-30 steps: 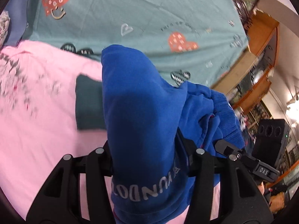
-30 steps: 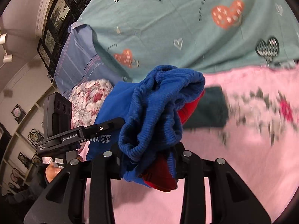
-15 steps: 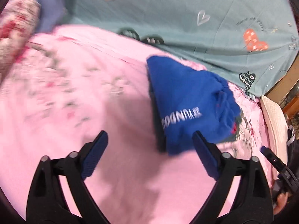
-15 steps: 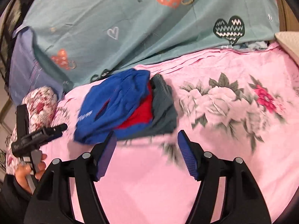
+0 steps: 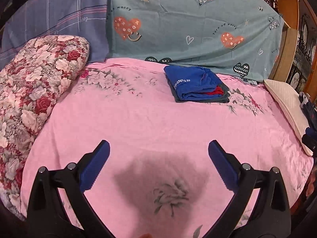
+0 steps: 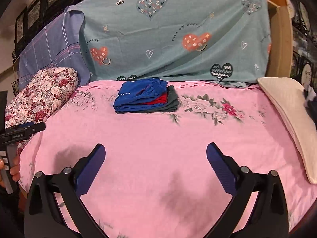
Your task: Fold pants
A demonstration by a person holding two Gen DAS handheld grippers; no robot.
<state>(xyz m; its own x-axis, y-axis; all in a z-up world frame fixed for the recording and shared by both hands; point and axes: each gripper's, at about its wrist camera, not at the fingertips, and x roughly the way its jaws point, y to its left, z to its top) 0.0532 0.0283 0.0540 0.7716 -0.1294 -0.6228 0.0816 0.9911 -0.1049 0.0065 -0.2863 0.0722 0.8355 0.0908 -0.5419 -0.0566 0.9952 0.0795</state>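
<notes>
The blue pants point(image 5: 192, 85) lie folded on top of a small stack, over a red layer and a dark grey garment point(image 5: 221, 99), at the far side of the pink bed sheet point(image 5: 138, 123). The right wrist view shows the same blue pants point(image 6: 138, 95) left of centre. My left gripper point(image 5: 158, 143) hovers well short of the stack, its jaws opening wide with nothing between them. My right gripper point(image 6: 156, 146) is likewise back from the stack, jaws opening and nothing between them.
A rolled floral quilt point(image 5: 33, 91) lies along the left side and a cream pillow point(image 5: 287, 107) along the right. A teal heart-print sheet point(image 5: 188, 29) and a plaid blue one point(image 5: 55, 13) hang behind. A hand point(image 6: 13, 168) holds the other gripper at the left edge.
Both grippers let go of the blue pants, opened wide and pulled back from them. The pants now rest folded on the stack at the far side of the bed.
</notes>
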